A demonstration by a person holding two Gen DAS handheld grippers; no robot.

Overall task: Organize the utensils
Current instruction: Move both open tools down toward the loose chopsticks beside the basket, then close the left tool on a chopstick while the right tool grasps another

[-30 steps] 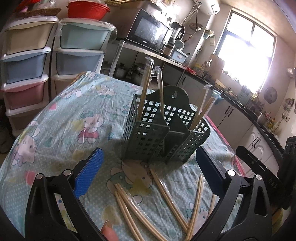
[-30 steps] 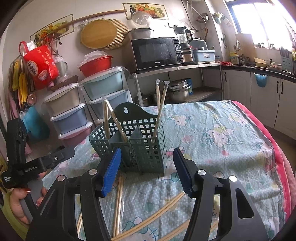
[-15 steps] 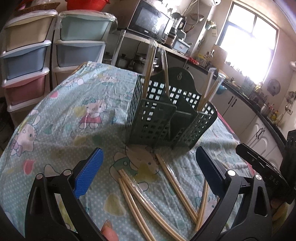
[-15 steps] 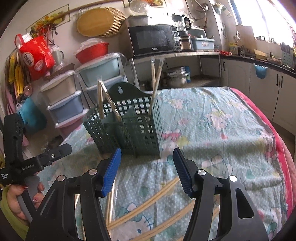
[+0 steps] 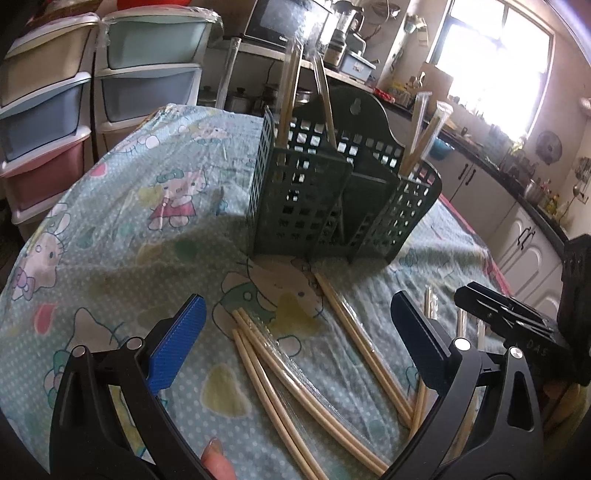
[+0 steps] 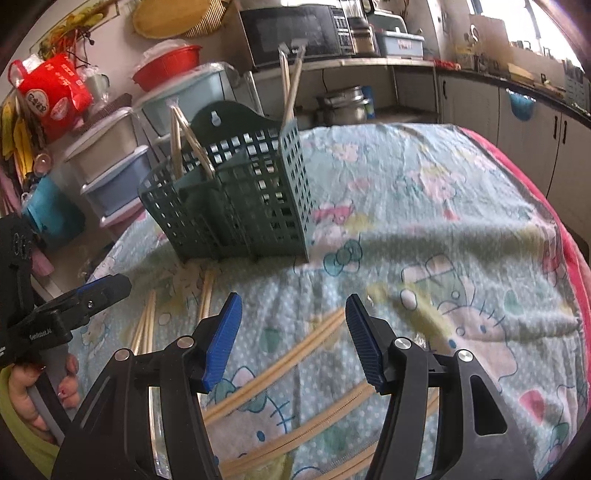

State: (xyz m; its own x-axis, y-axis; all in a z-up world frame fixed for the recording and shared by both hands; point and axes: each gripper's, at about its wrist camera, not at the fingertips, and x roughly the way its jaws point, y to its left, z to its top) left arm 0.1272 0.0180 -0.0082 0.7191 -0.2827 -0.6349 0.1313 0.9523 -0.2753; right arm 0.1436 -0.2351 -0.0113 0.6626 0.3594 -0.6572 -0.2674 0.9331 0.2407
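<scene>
A dark green slotted utensil holder [image 5: 340, 199] [image 6: 236, 206] stands upright on the cartoon-print tablecloth [image 5: 122, 229], with wrapped chopstick pairs [image 5: 291, 85] sticking out of two compartments. Several loose wrapped chopsticks [image 5: 295, 380] [image 6: 291, 350] lie on the cloth in front of it. My left gripper [image 5: 295, 347] hovers open just above those chopsticks, nothing between its blue pads. My right gripper [image 6: 293, 339] is also open and empty, over a diagonal pair of chopsticks. In the right wrist view the left gripper [image 6: 74, 306] appears at the left edge, held by a hand [image 6: 33, 391].
Stacked plastic drawers [image 5: 48, 107] stand beyond the table's far left edge. A microwave [image 6: 295, 33] sits on a shelf behind. Kitchen cabinets [image 6: 535, 122] line the wall on the right. The cloth to the right of the holder [image 6: 424, 206] is bare.
Both grippers have sunk toward the table and tipped further down. The holder and loose chopsticks now sit higher and closer in both views. Jaw openings look unchanged.
</scene>
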